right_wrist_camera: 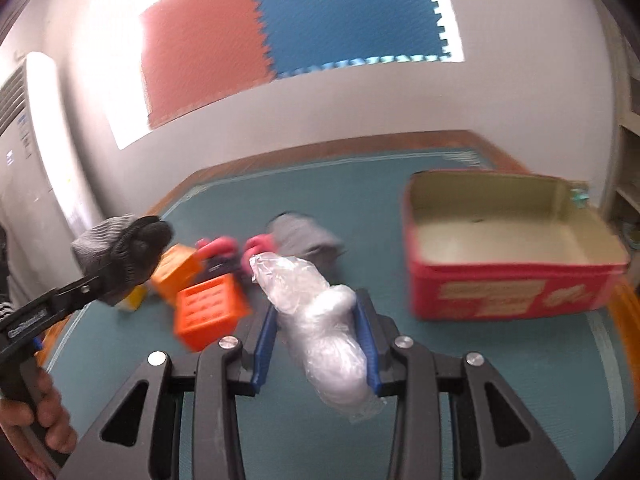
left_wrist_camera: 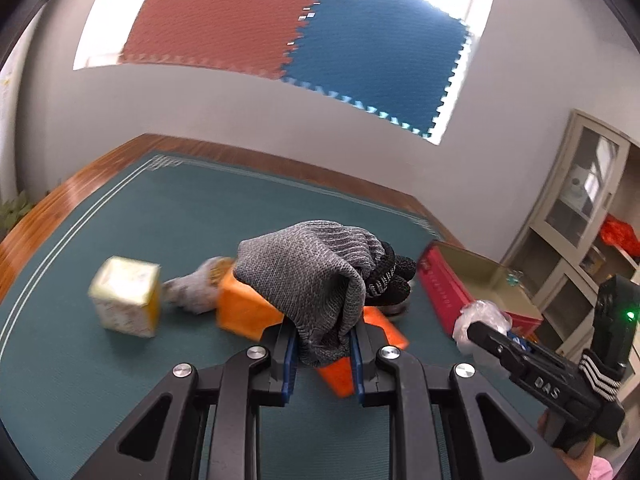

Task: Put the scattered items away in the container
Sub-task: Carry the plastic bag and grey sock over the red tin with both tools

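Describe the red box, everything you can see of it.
The red box is a shallow, open-topped rectangular container, cardboard by the look of it, with red outer walls bearing blurred pale lettering and a plain beige inside. It sits upright on the green mat, apart from the scattered items. No items show inside it. Neither gripper touches it.

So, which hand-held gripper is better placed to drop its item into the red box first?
The right hand-held gripper, probably. It grips the plastic bag and the open red box sits close ahead-right. The left hand-held gripper, gripping the grey glove, is farther.
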Demonstrator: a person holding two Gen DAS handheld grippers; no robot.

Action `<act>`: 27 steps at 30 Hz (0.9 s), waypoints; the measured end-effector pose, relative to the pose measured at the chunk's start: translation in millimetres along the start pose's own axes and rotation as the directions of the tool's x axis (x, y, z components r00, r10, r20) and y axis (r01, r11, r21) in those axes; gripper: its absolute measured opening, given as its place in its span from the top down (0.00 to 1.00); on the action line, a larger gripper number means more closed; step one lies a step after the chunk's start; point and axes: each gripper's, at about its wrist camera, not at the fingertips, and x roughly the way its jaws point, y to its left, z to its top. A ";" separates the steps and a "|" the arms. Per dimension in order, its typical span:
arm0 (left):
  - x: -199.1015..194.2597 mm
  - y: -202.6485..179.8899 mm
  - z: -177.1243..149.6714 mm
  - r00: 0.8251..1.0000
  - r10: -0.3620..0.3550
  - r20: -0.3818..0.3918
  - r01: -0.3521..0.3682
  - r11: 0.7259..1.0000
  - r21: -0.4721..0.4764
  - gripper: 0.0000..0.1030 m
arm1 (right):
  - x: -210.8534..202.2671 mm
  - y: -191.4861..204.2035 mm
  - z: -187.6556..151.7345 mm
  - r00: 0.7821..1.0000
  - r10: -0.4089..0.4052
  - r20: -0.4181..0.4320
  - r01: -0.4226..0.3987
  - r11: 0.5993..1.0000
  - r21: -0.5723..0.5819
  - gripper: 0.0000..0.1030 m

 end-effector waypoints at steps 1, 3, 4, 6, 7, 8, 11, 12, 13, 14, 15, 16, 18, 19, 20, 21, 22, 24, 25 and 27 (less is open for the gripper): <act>2.6 -9.1 2.0 1.000 -0.010 -0.001 0.010 1.000 0.013 0.78 | -2.5 -8.6 3.2 1.000 -0.018 0.010 0.018 1.000 0.010 0.61; 8.9 -27.5 5.2 0.999 -0.031 -0.008 0.031 0.999 0.037 0.78 | -10.7 -29.1 9.5 0.998 -0.053 0.030 0.052 0.998 0.032 0.61; 13.2 -38.5 6.5 0.999 -0.045 -0.015 0.046 0.998 0.050 0.78 | -14.8 -39.4 12.7 0.997 -0.071 0.040 0.069 0.997 0.043 0.61; 23.5 -58.9 7.7 0.997 -0.067 -0.032 0.070 0.995 0.070 0.78 | -20.6 -58.4 20.1 0.993 -0.102 0.057 0.098 0.993 0.065 0.61; 30.0 -68.8 8.4 0.996 -0.078 -0.043 0.081 0.994 0.079 0.78 | -22.3 -67.2 24.3 0.991 -0.115 0.064 0.110 0.991 0.075 0.60; 36.4 -78.8 9.1 0.995 -0.088 -0.054 0.093 0.992 0.088 0.78 | -24.0 -75.9 28.4 0.989 -0.128 0.071 0.122 0.989 0.085 0.60; 57.7 -106.1 12.6 0.988 -0.126 -0.086 0.134 0.986 0.095 0.78 | -29.0 -102.1 40.9 0.982 -0.168 0.090 0.157 0.981 0.116 0.60; 64.8 -114.2 14.5 0.986 -0.140 -0.096 0.149 0.984 0.095 0.78 | -27.4 -109.4 43.9 0.980 -0.180 0.088 0.169 0.978 0.121 0.60; 71.9 -122.2 16.4 0.982 -0.154 -0.105 0.164 0.982 0.096 0.78 | -25.8 -116.6 47.0 0.978 -0.192 0.086 0.181 0.975 0.126 0.60; 78.3 -129.6 18.2 0.979 -0.167 -0.115 0.178 0.979 0.096 0.78 | -22.6 -122.1 48.8 0.977 -0.197 0.078 0.186 0.974 0.131 0.59; 84.9 -136.8 19.8 0.976 -0.178 -0.123 0.190 0.977 0.098 0.78 | -19.3 -127.6 50.6 0.977 -0.201 0.069 0.191 0.972 0.137 0.58; 91.8 -144.3 21.1 0.973 -0.189 -0.130 0.202 0.974 0.100 0.78 | -14.9 -133.3 50.9 0.977 -0.205 0.062 0.194 0.970 0.146 0.57; 105.3 -156.4 24.4 0.969 -0.202 -0.142 0.217 0.971 0.103 0.78 | -6.0 -144.6 51.5 0.976 -0.211 0.048 0.200 0.966 0.164 0.57; 113.1 -162.0 25.8 0.967 -0.207 -0.150 0.224 0.969 0.103 0.78 | -3.9 -148.3 51.1 0.976 -0.215 0.042 0.205 0.964 0.170 0.57; 121.0 -167.3 27.1 0.964 -0.213 -0.157 0.230 0.968 0.103 0.78 | -1.8 -152.1 50.6 0.975 -0.220 0.036 0.210 0.962 0.177 0.57; 128.4 -171.6 27.9 0.963 -0.213 -0.163 0.232 0.967 0.106 0.78 | 0.3 -155.9 50.2 0.974 -0.224 0.030 0.215 0.959 0.183 0.57; 135.5 -175.2 28.5 0.963 -0.209 -0.169 0.229 0.967 0.111 0.78 | 2.4 -159.6 49.7 0.973 -0.229 0.024 0.220 0.957 0.190 0.57; 149.8 -182.4 29.6 0.963 -0.201 -0.180 0.224 0.967 0.121 0.78 | 2.5 -165.5 47.4 0.970 -0.243 0.026 0.233 0.951 0.206 0.57; 155.1 -184.7 29.9 0.964 -0.195 -0.183 0.219 0.968 0.126 0.78 | 2.6 -169.6 46.7 0.969 -0.246 0.027 0.234 0.948 0.217 0.55; 161.9 -186.7 29.1 0.964 -0.187 -0.190 0.214 0.967 0.135 0.78 | 2.2 -175.6 44.0 0.968 -0.252 0.023 0.239 0.942 0.237 0.48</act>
